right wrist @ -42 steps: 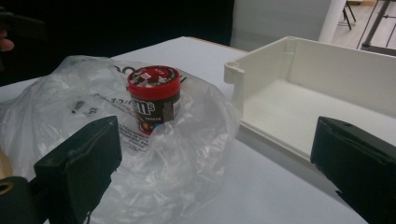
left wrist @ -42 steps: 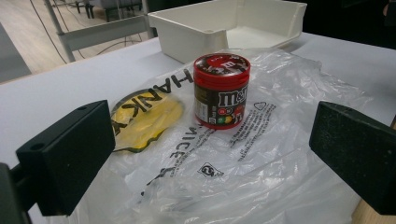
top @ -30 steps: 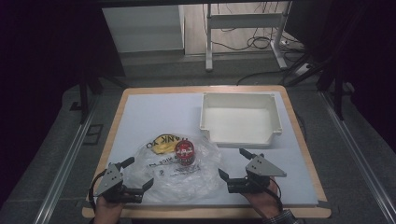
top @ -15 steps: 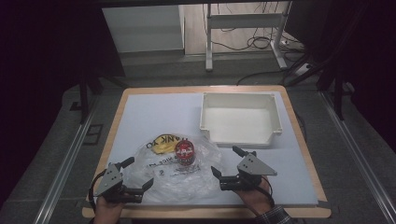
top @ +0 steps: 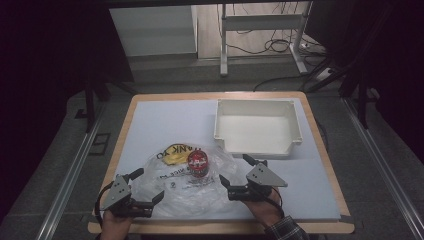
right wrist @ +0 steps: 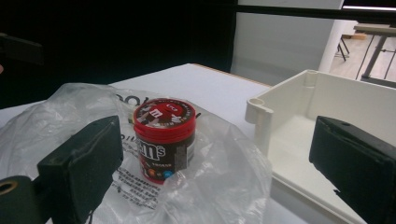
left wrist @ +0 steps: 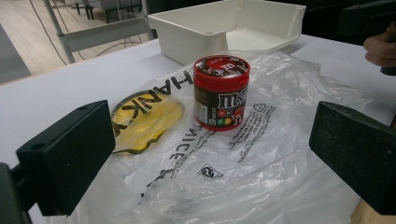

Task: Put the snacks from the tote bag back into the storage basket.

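I judge the candy tub (top: 198,163) rigid and light on the limp, slippery plastic bag (top: 187,182); left gripper (top: 140,186) and right gripper (top: 239,172) both spread, so I would clamp its straight sides.

L tool (top: 145,186) & R tool (top: 240,170): both hand-held, low, jaws wide apart, nothing gripped.

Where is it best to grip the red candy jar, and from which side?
Probably the candy jar by its round dark body below the red lid, the right gripper coming level from the right. It stands upright on the plastic bag, sides free, the white tray apart.
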